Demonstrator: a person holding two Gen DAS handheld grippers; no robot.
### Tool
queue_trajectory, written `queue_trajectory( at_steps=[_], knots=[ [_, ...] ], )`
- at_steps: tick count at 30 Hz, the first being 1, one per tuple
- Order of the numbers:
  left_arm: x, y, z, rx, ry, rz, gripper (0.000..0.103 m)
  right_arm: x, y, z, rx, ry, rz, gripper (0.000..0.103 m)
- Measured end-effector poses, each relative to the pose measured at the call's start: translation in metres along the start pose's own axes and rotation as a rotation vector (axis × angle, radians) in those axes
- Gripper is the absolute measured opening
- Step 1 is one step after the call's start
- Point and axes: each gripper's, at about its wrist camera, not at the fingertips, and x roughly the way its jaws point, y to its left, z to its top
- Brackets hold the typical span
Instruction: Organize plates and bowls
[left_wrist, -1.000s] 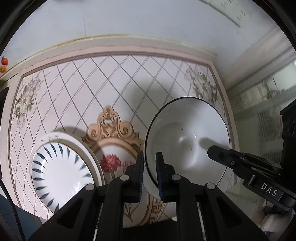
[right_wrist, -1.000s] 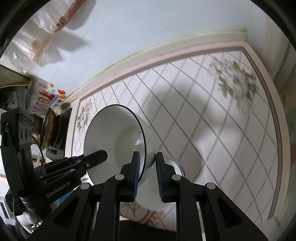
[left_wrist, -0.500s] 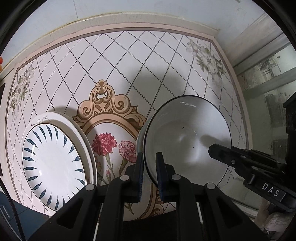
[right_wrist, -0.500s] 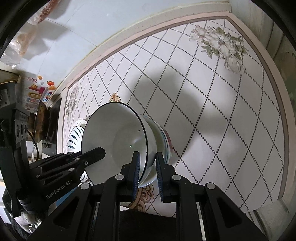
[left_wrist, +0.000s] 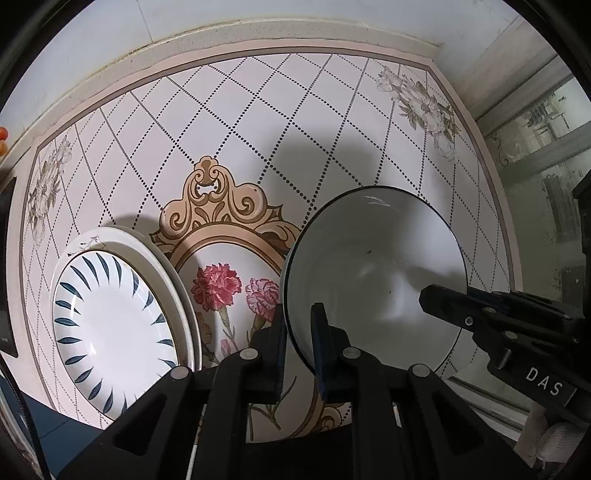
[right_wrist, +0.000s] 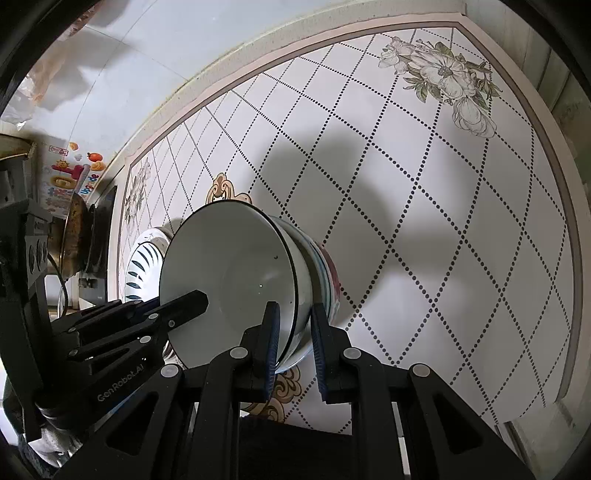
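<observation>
The white bowl (left_wrist: 373, 280) with the thin dark rim sits right at my left tongs (left_wrist: 298, 345), whose two fingers pinch its near edge, one inside and one outside the wall. Through the left wrist camera I see the bowl low over the patterned surface (left_wrist: 258, 122), open side facing the lens. Left of these tongs lies a plate with blue leaf strokes (left_wrist: 114, 332), stacked on a wider pale plate (left_wrist: 162, 258). Between that stack and the bowl, just beyond my left fingers, the surface shows a printed pink carnation medallion. To the right, my right tongs reach in over the bowl's far rim.

Through the right wrist camera, the white bowl (right_wrist: 229, 280) is nested on top of other bowls (right_wrist: 321, 269), one with red colouring on its side. My right tongs (right_wrist: 293, 341) stand narrow, clamped on the near rims of that nested stack. The left tongs (right_wrist: 192, 301) come in from the left, gripping the opposite rim. Beyond them, further left, I see the striped plate (right_wrist: 144, 266) lying on the surface (right_wrist: 443, 184).
</observation>
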Motion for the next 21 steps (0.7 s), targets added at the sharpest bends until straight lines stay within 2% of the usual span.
queue_trajectory(
  at_steps=[10, 15, 21],
  knots=[
    [0.003, -0.003, -0.002, 0.032, 0.005, 0.042, 0.011, 0.005, 0.007, 0.002, -0.009, 0.024, -0.034, 0.021],
    [0.003, -0.001, -0.005, 0.023, 0.018, 0.023, 0.011, 0.001, 0.01, 0.003, -0.018, 0.02, -0.069, 0.023],
    [-0.024, -0.001, -0.011, 0.036, -0.004, 0.026, 0.012, -0.012, 0.013, -0.003, -0.023, 0.003, -0.079, 0.023]
  ],
)
